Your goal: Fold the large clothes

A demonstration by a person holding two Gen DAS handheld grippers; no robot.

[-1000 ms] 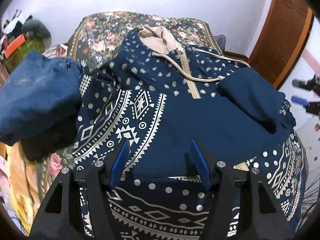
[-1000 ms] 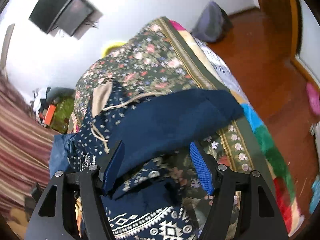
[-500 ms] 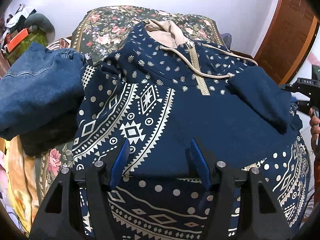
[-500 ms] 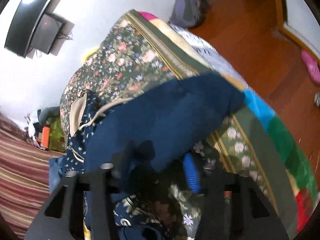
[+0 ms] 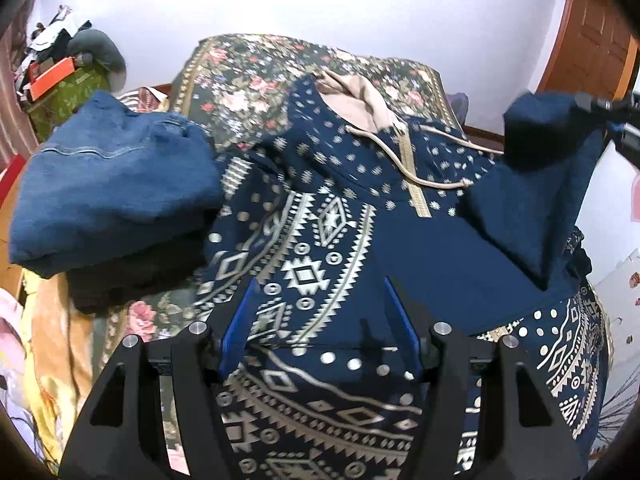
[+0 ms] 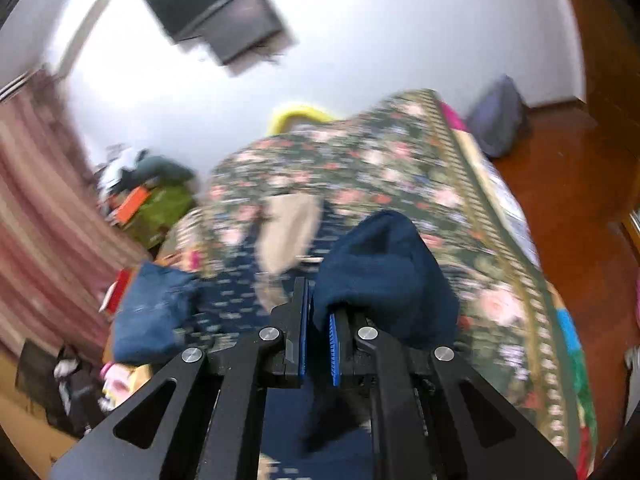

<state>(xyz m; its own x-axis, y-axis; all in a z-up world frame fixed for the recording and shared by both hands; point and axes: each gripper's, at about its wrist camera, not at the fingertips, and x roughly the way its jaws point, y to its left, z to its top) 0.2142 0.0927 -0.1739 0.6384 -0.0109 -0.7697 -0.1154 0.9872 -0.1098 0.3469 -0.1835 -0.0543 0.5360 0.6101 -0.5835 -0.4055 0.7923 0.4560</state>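
Note:
A navy hoodie (image 5: pixel 328 248) with a beige pattern, beige hood lining and drawstrings lies spread on the floral bed. My left gripper (image 5: pixel 318 312) is open and empty, hovering over the hoodie's lower front. My right gripper (image 6: pixel 318 320) is shut on the hoodie's plain navy sleeve (image 6: pixel 384 276) and holds it lifted above the bed. In the left wrist view the raised sleeve (image 5: pixel 536 168) hangs from the right gripper at the upper right. The right wrist view is blurred by motion.
Folded blue jeans (image 5: pixel 112 192) sit on a dark garment at the bed's left side. The floral bedspread (image 5: pixel 248 72) extends to the wall. Clutter and an orange box (image 5: pixel 52 76) stand at the left. A wooden door (image 5: pixel 592 48) and wood floor (image 6: pixel 580 168) lie right.
My right gripper closed on the navy sleeve and lifted it off the hoodie's body. My left gripper stayed open and drew back slightly over the hoodie.

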